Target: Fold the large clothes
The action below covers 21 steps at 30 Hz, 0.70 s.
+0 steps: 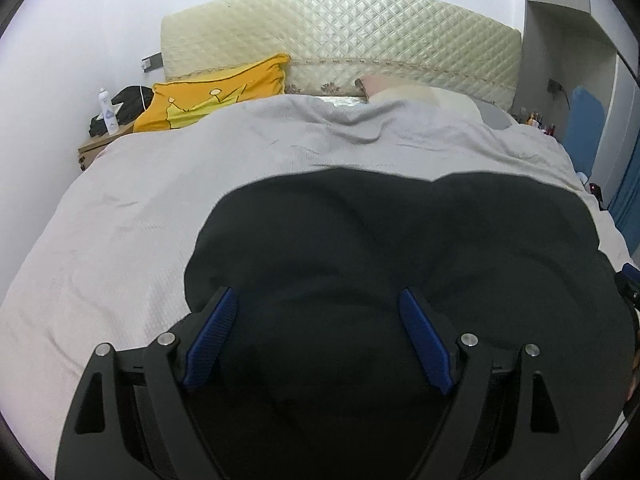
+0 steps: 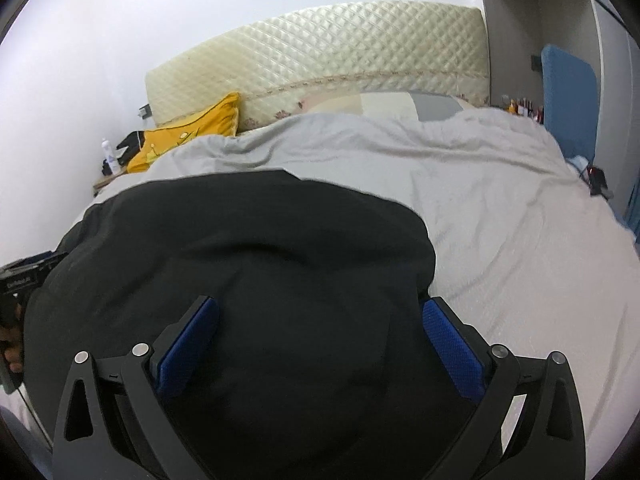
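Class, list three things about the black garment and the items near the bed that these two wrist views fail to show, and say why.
1. Black garment: its type, both views; no sleeves or collar visible, lower edge cut off.
2. Bottle label, left wrist view: too small.
3. Small items beside the headboard, right wrist view: too small, blurred.

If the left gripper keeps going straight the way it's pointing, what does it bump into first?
Most likely the black garment: it lies right between and ahead of the open left gripper, spread over the grey bedcover. Depth is hard to judge here, so it may already be touching the cloth.
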### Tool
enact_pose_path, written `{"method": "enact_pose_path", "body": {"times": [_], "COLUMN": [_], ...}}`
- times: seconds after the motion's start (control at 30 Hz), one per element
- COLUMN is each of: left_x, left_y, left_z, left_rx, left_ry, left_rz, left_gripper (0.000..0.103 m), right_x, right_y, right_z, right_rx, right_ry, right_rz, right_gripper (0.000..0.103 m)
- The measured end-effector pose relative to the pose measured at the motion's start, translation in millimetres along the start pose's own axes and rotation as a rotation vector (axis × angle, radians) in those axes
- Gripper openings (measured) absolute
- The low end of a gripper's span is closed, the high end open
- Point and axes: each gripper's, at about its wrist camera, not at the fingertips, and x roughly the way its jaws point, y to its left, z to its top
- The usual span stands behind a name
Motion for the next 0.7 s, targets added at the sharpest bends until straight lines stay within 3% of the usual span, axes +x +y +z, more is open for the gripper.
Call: {"method": "enact_pose_path", "body": {"times": [0.57, 0.7], "left_x": [5, -6], "left_y": [8, 5], "left_z": [-18, -12], "left_rx": [-0.063, -0.072], "left_ry": [-0.011, -0.009], "left_rz": [-0.013, -0.024], "left_gripper": [0.090, 0.099], "right_x": [10, 0], "right_y": [-2, 5], "right_z": [-19, -12], "right_rx": [0.009, -0.018], "right_ry": [0.038, 0.032], "right_rz": [0.017, -0.016], "right_gripper": [0.103, 0.103]}}
